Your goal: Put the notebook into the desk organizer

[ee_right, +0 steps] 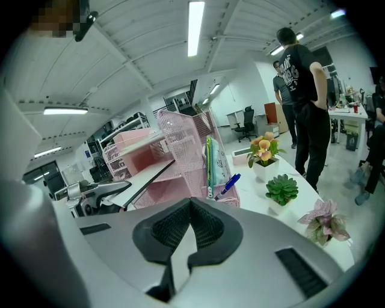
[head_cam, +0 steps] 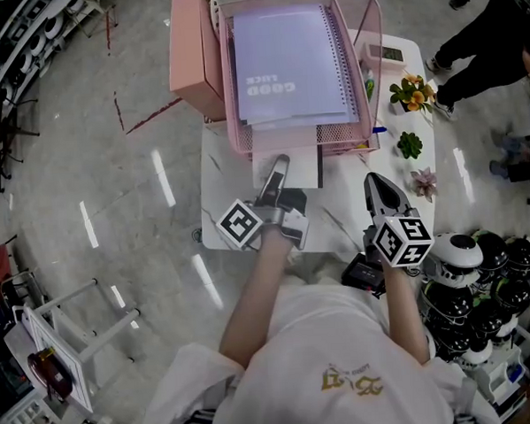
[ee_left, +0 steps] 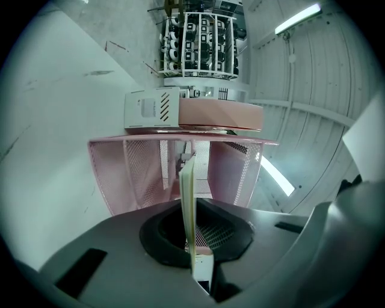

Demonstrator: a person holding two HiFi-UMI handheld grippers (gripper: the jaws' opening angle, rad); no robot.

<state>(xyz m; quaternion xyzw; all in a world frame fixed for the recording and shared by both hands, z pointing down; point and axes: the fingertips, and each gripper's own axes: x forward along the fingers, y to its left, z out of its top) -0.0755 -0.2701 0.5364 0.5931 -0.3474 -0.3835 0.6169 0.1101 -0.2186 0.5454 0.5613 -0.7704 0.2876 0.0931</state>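
A pink mesh desk organizer (head_cam: 234, 120) stands at the far side of the small white table (head_cam: 225, 209). A purple spiral notebook (head_cam: 288, 64) lies in its top tray. My left gripper (head_cam: 280, 166) is shut on a second notebook (head_cam: 303, 169), which lies flat with its far end under the top tray, in the lower shelf. In the left gripper view this notebook (ee_left: 186, 180) shows edge-on between the jaws of the left gripper (ee_left: 194, 210), reaching into the organizer (ee_left: 144, 174). My right gripper (head_cam: 381, 190) hovers to the right, shut and empty (ee_right: 191, 207).
Three small potted plants stand along the table's right edge: orange flowers (head_cam: 412, 91), a green succulent (head_cam: 409, 144) and a pink plant (head_cam: 423, 182). A pink box (head_cam: 190, 51) sits left of the organizer. People (head_cam: 487, 44) stand at the far right. A blue pen (ee_right: 228, 183) sticks out of the organizer's side pocket.
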